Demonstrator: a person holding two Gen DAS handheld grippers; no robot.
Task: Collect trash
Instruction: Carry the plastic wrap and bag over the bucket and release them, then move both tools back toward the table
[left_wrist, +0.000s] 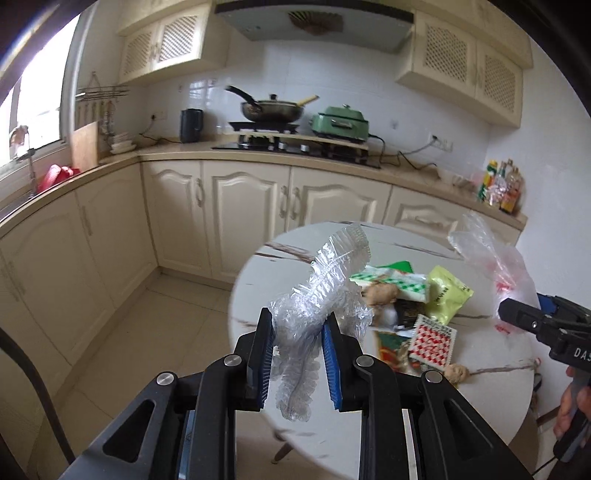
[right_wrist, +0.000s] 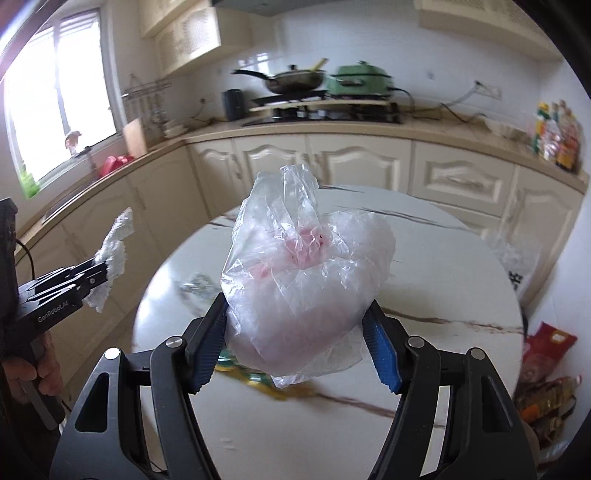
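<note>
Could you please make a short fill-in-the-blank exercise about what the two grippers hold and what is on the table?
1. The left gripper holds a crinkled clear plastic ____.
2. The right gripper has its jaws closed on a clear plastic ____.
3. The wrappers lie on a ____ marble-patterned table.

Missing words: cover; bag; round

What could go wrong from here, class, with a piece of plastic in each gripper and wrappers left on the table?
1. The left gripper pinches only the middle of the crinkled cover; its loose ends dangle and may slip or snag.
2. The right gripper holds the bag bunched, so nothing may fit inside.
3. With both grippers full, the wrappers on the table cannot be picked up.
</note>
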